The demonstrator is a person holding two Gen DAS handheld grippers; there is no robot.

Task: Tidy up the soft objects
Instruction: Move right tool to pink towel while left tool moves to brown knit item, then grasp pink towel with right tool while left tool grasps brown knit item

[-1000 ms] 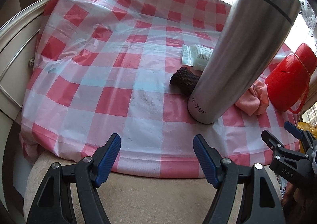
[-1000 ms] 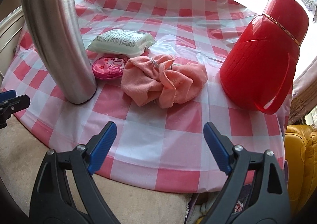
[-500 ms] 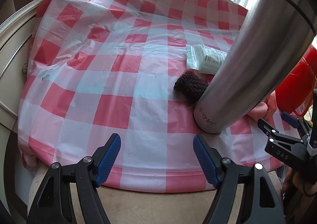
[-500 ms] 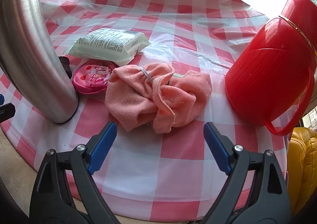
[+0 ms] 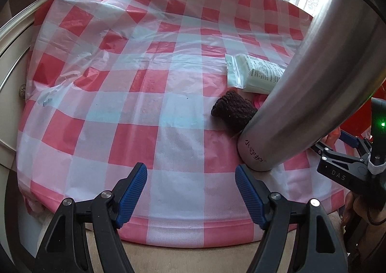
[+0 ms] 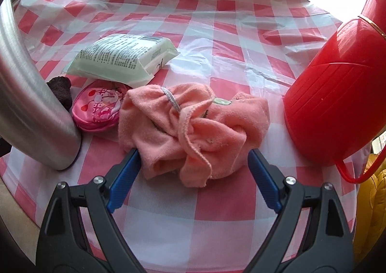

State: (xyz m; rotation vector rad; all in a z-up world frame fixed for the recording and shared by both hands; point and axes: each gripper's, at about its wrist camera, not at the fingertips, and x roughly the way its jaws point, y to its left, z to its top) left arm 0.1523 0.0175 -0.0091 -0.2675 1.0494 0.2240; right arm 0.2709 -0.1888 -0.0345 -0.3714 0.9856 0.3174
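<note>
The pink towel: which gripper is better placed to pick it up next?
Right. The right gripper is open with the pink towel between its fingertips; the left gripper faces bare tablecloth.

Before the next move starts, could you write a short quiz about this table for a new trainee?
1. True or false: the right tool is open, its fingers either side of the near edge of the pink towel.
2. What lies between the steel flask and the towel? A) pink coin pouch B) a sponge C) a spoon
3. Fill in: the wet wipes pack lies ____ the pouch, farther from the camera.

Key: 1 true; 2 A; 3 behind. The left tool is open too, over bare checked tablecloth.
</note>
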